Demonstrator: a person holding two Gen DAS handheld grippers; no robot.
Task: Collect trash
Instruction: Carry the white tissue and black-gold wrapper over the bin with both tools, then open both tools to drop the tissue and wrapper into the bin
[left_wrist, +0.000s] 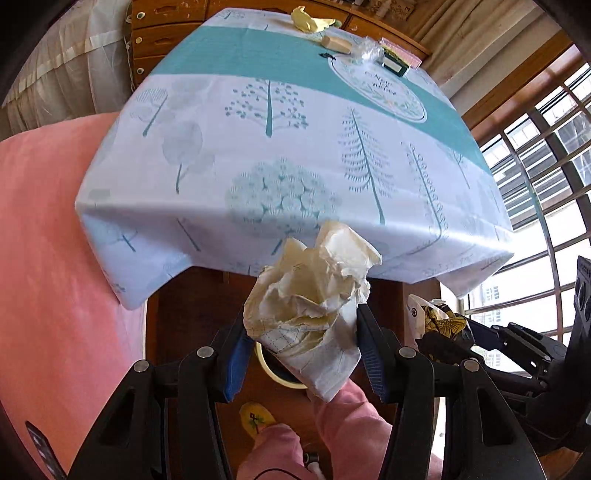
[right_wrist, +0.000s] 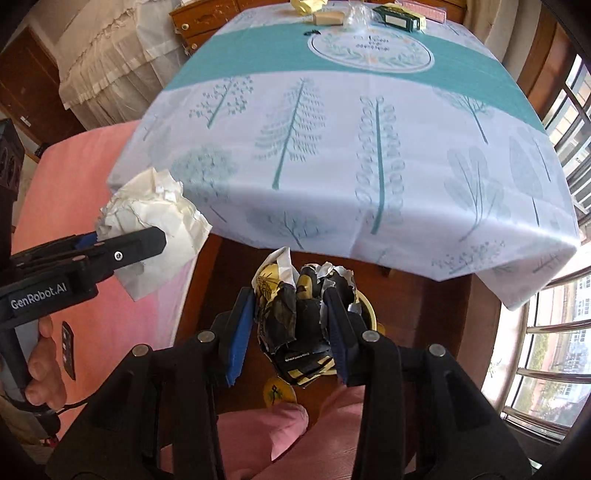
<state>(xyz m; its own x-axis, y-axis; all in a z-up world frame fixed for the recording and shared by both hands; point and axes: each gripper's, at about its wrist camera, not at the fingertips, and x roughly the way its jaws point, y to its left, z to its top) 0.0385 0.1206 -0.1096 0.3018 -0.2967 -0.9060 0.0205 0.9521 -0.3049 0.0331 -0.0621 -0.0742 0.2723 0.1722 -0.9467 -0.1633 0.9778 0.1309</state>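
A: From the left wrist camera, what does the left gripper (left_wrist: 301, 332) carry?

B: Its jaws are clamped on a crumpled wad of white and cream paper (left_wrist: 314, 295), blue pads pressing it from both sides. The wad hangs just in front of the near edge of the table under a white and teal tree-print tablecloth (left_wrist: 280, 147), above a round yellow-rimmed bin (left_wrist: 275, 371) on the wooden floor.

A: Anything else in that view?

B: At the right, the right gripper (left_wrist: 448, 334) shows with a black and yellow crumpled wrapper (left_wrist: 441, 323). Pink trouser legs (left_wrist: 343, 424) sit at the bottom, and a pink bedsheet (left_wrist: 55, 258) fills the left.

A: And from the right wrist camera?

B: The right gripper (right_wrist: 291, 325) has its jaws closed on the black and yellow wrapper (right_wrist: 295, 317), which bulges above and below the pads. It hangs below the table edge, over the bin's rim (right_wrist: 369, 310).

A: The left gripper there?

B: It (right_wrist: 147, 240) comes in from the left, side on, holding the paper wad (right_wrist: 155, 206). A hand (right_wrist: 42, 365) grips its handle. Far across the tablecloth (right_wrist: 369, 155) lie a beige block (right_wrist: 327, 17) and a dark green box (right_wrist: 397, 16).
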